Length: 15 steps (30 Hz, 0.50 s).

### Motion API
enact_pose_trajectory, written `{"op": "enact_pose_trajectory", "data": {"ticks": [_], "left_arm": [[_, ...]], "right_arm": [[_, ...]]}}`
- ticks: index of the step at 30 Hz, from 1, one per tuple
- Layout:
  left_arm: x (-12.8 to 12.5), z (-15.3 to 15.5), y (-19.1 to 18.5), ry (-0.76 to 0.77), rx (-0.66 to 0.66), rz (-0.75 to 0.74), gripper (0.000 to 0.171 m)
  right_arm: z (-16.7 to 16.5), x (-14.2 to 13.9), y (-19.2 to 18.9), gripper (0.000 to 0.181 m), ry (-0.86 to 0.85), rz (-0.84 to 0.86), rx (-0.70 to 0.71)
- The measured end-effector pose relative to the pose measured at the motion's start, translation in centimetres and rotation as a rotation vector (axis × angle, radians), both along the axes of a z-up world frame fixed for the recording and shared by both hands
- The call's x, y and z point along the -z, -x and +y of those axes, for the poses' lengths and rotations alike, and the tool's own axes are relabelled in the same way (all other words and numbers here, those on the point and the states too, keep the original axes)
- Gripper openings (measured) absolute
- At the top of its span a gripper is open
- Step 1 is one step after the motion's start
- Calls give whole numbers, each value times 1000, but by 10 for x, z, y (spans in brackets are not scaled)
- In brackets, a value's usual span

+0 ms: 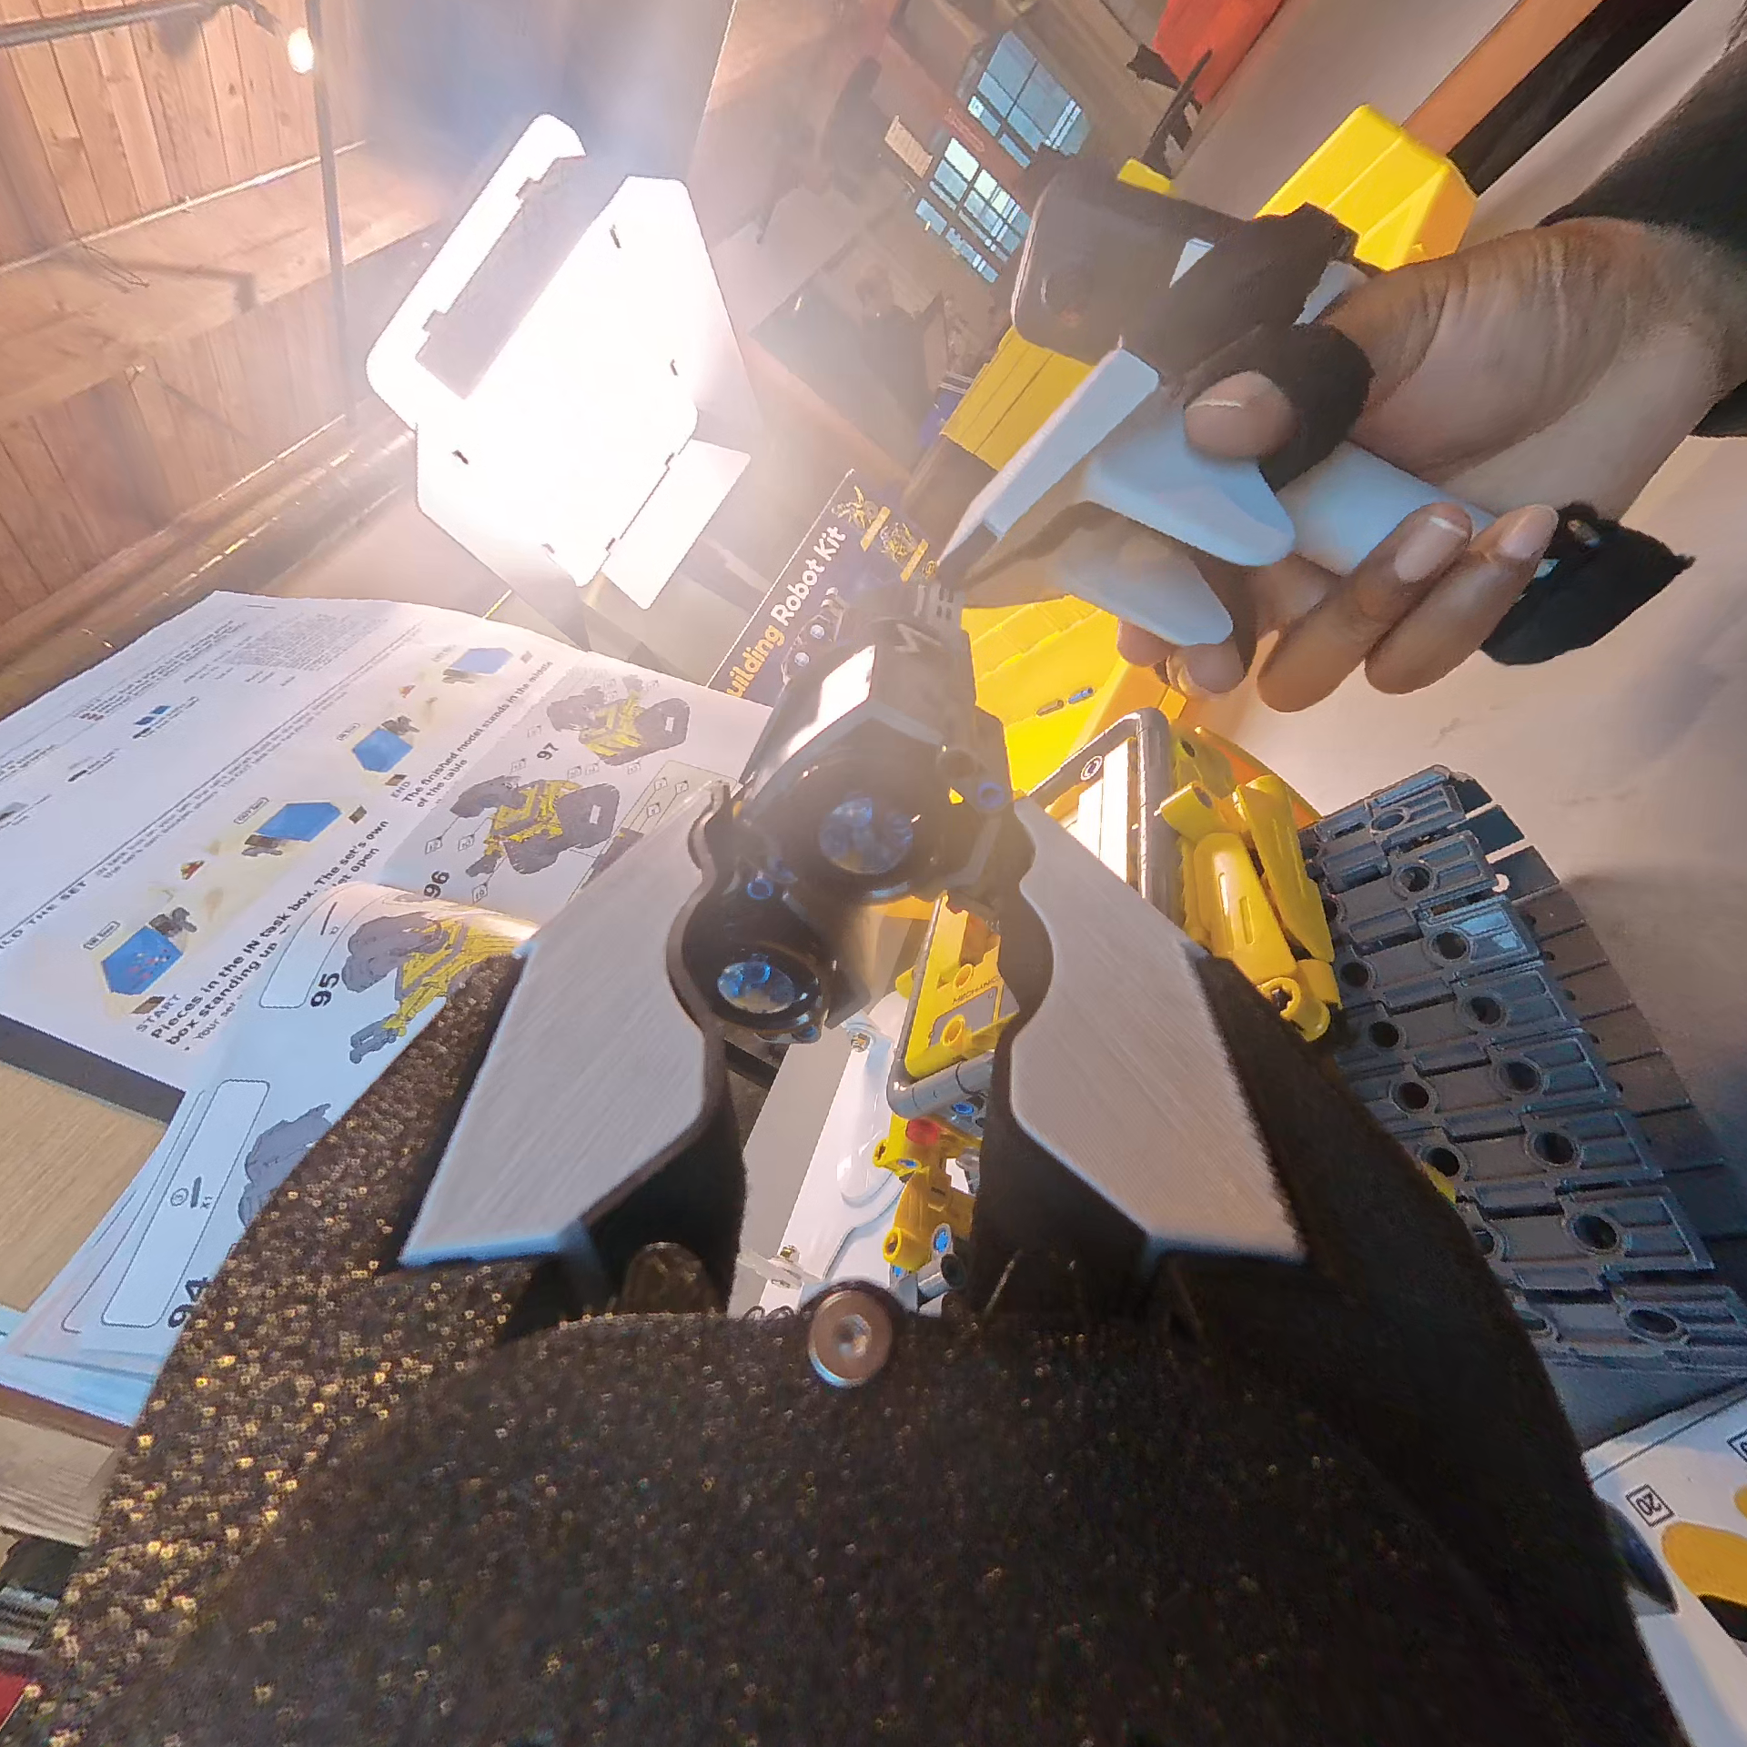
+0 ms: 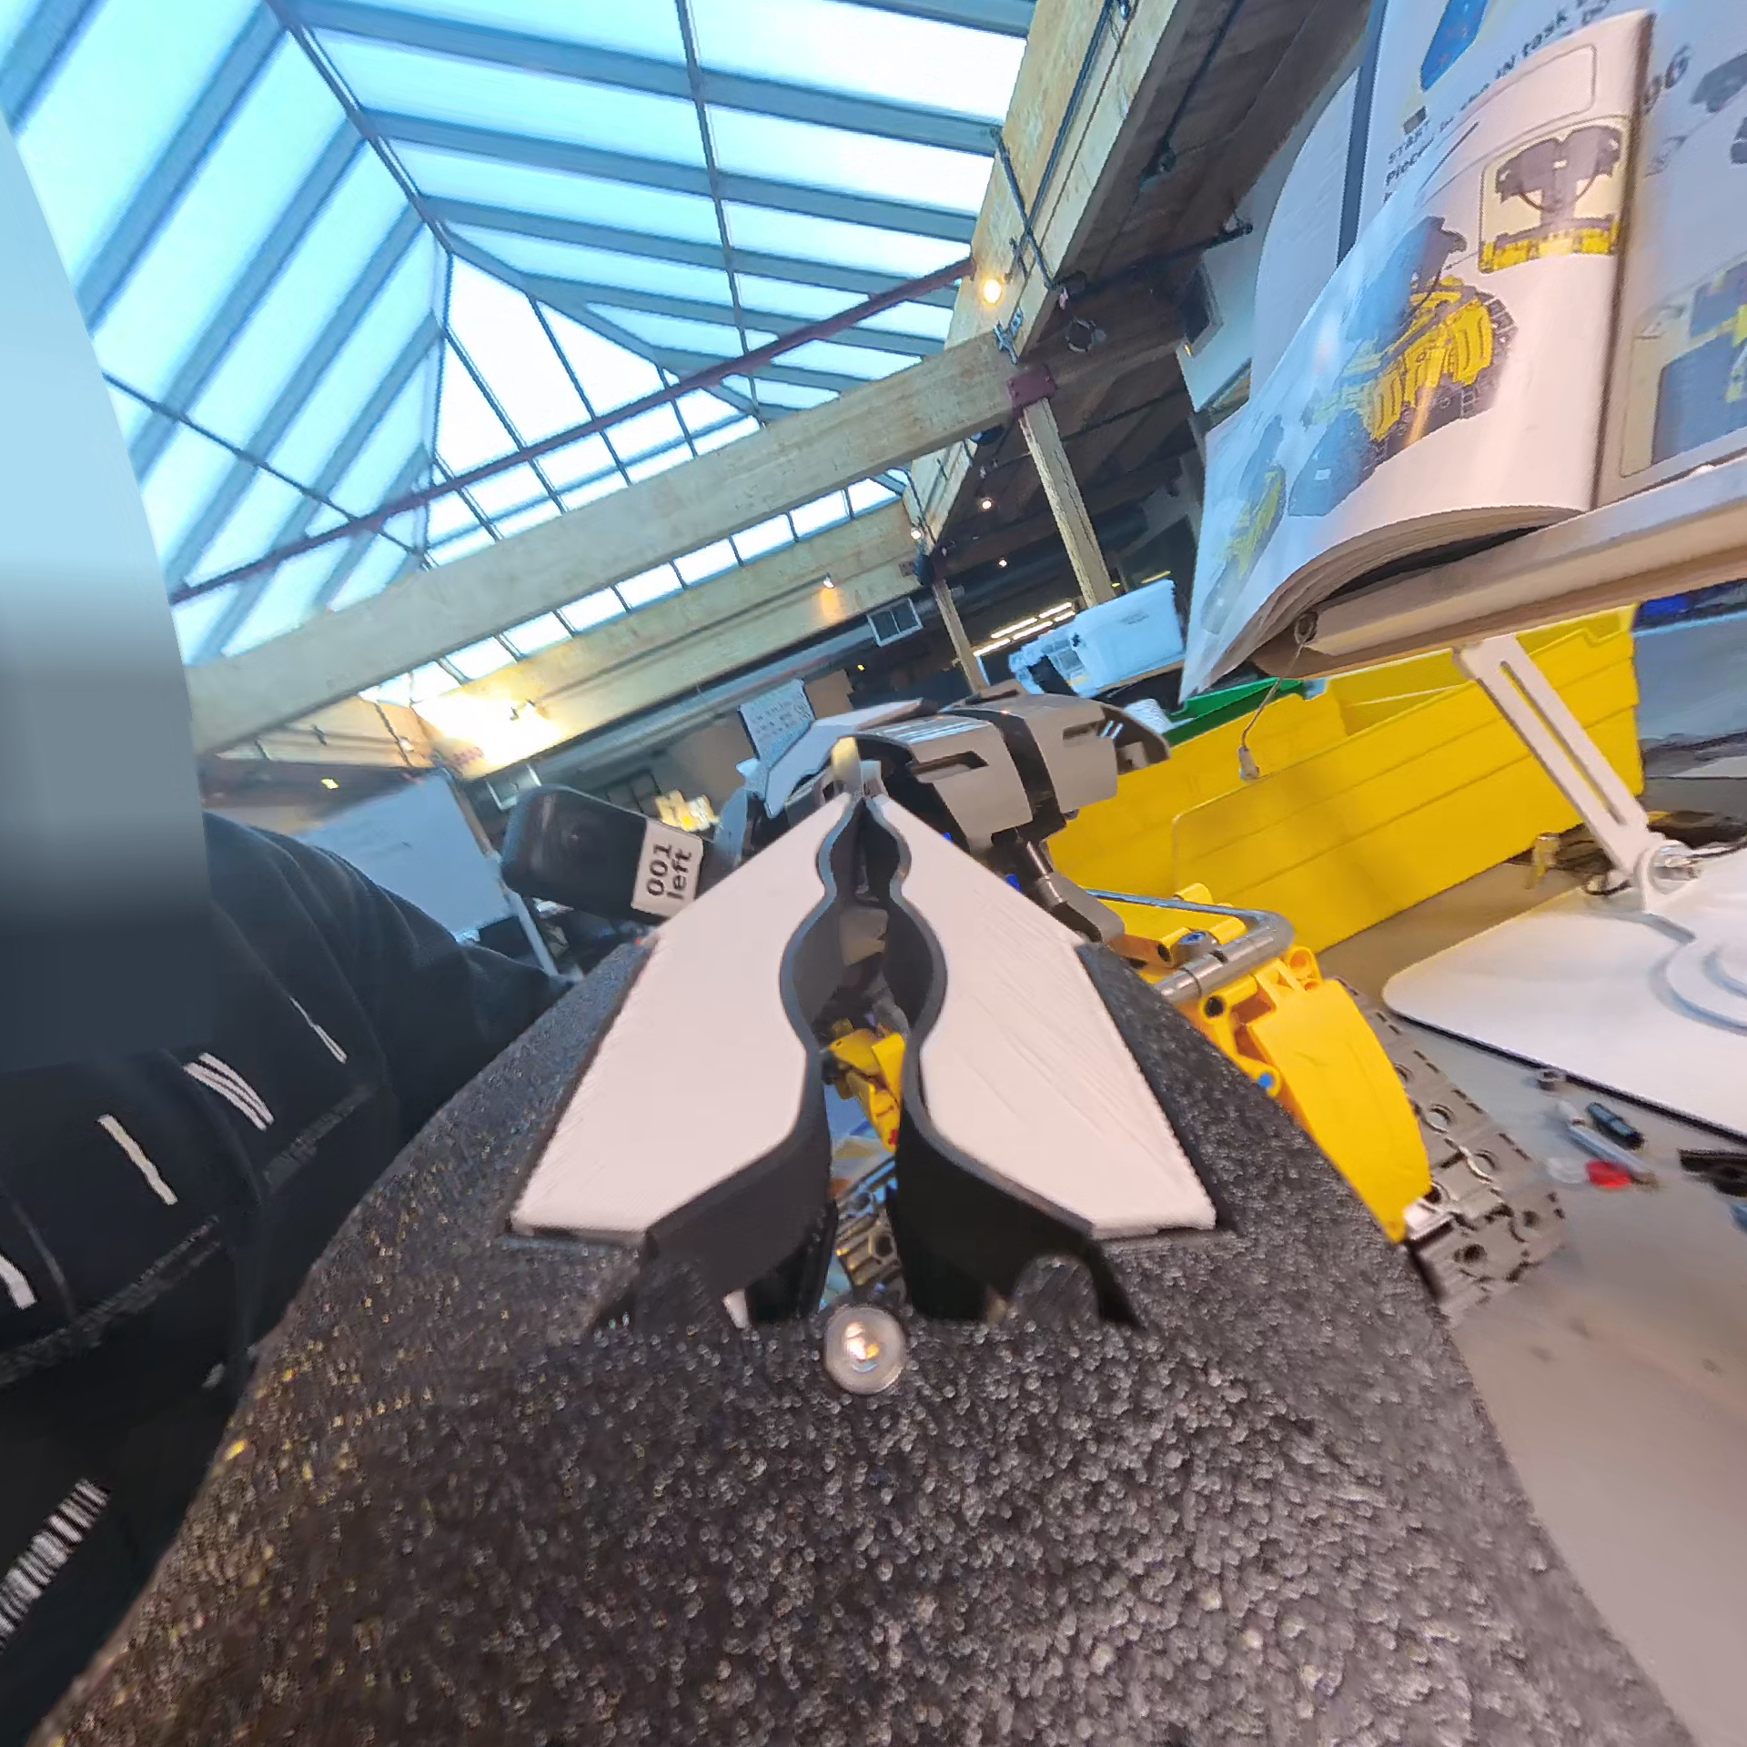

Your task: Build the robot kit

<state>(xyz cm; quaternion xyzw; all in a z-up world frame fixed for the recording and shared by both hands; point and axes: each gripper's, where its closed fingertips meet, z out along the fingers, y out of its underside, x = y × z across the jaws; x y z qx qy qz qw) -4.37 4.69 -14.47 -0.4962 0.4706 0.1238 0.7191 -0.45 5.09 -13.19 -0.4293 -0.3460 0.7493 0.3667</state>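
A yellow and grey brick-built tracked robot model (image 1: 1238, 889) stands on the table, with grey tracks (image 1: 1513, 1040). My left gripper (image 1: 860, 832) is shut around its black head (image 1: 851, 851), which has two round lens eyes. My right gripper (image 1: 950, 567), held in a person's hand (image 1: 1475, 416), has its tips at the back top of that head. In the right wrist view the right gripper (image 2: 856, 802) is shut on a small pale piece (image 2: 844, 764) against the grey head (image 2: 1021, 756). The yellow body (image 2: 1323, 1059) lies to its right.
An open instruction booklet (image 1: 284, 756) lies at the left; it rests on a white stand (image 2: 1560, 775) in the right wrist view. Yellow bins (image 1: 1371, 189) stand behind. A bright light panel (image 1: 567, 378) glares. Small loose parts (image 2: 1607, 1163) lie on the table at right. The tips of one gripper are about 5 centimeters away from the tips of the other.
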Motion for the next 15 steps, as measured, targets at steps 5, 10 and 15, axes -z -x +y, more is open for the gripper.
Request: {"op": "enact_pose_trajectory", "data": {"ticks": [5, 10, 15], "left_arm": [[0, 0, 0, 2, 0, -3, 54], [0, 0, 1, 2, 0, -2, 54], [0, 0, 1, 2, 0, 0, 54]], "right_arm": [[1, 1, 0, 0, 17, -2, -9], [-2, 2, 1, 0, 19, -1, -30], [-16, -2, -4, 0, -11, 36, -110]]}}
